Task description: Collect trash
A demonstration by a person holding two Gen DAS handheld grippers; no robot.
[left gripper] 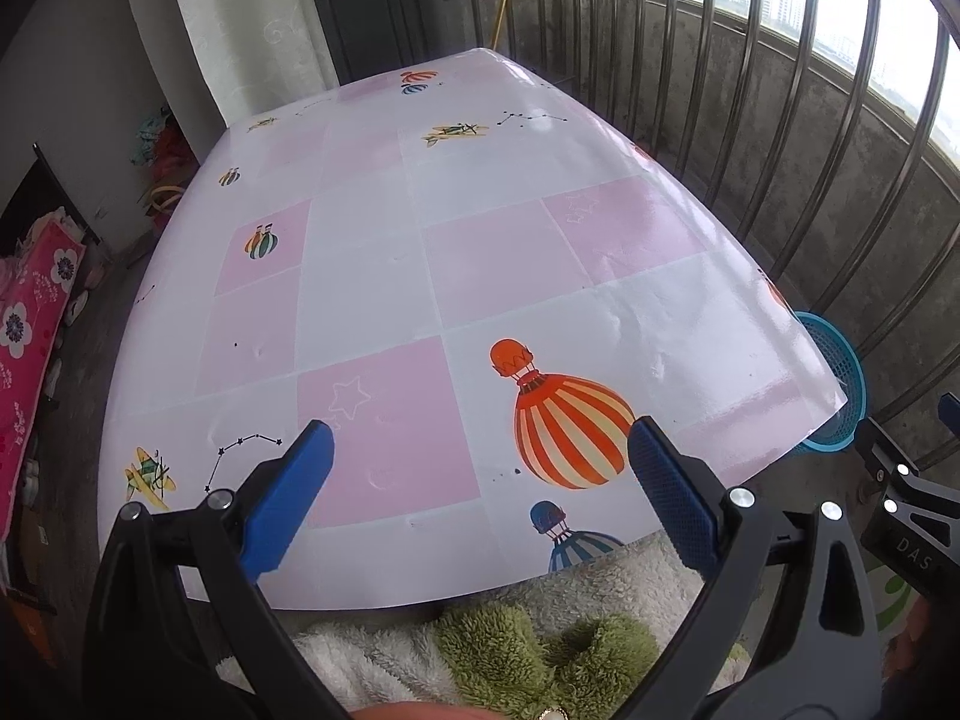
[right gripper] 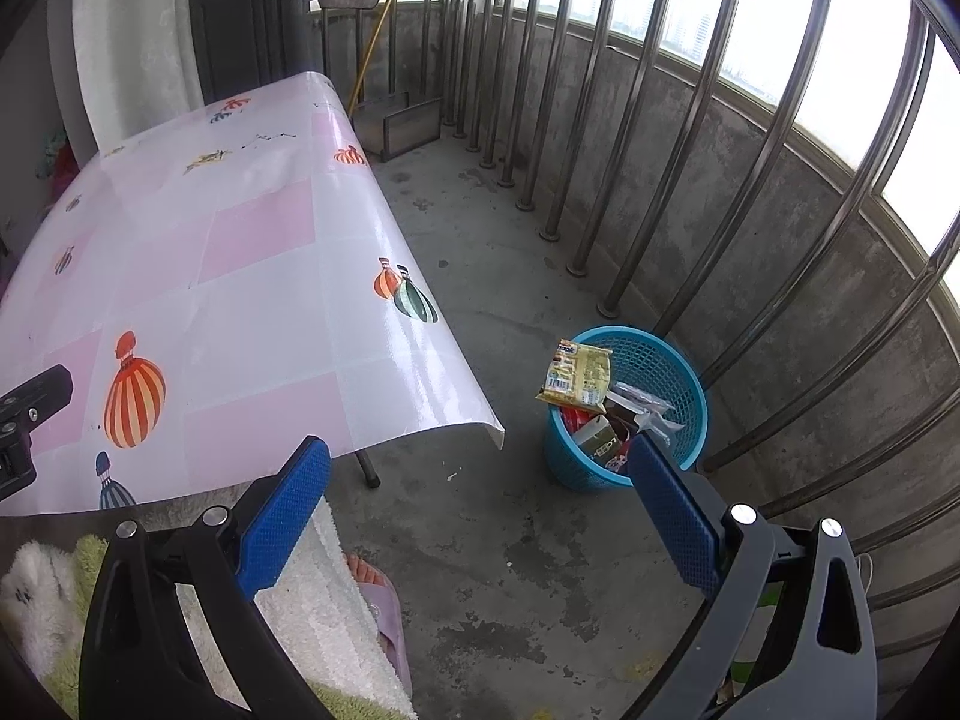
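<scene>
Glossy pink-and-white checked vinyl, printed with hot-air balloons and little planes, covers the table (left gripper: 420, 252) that fills the left wrist view. The left gripper (left gripper: 480, 450) hovers over the table's near edge with its blue-padded fingers (left gripper: 288, 498) spread wide and nothing between them. At the far right, just past the table's right edge, part of the blue mesh basket (left gripper: 840, 384) shows on the floor by the steel railing bars (left gripper: 780, 150). A fluffy white and green garment (left gripper: 510, 648) lies at the bottom of the view.

In the right wrist view, the right gripper (right gripper: 480, 468) hangs above the concrete floor (right gripper: 510, 540) to the right of the table, its fingers also spread apart and empty. The blue mesh basket stands near the railing, just beyond the right finger (right gripper: 672, 510). A yellow snack wrapper (right gripper: 579, 373) sits at its left rim, with more wrappers (right gripper: 624, 420) inside. A foot in a pink slipper (right gripper: 378, 594) shows near the bottom.
</scene>
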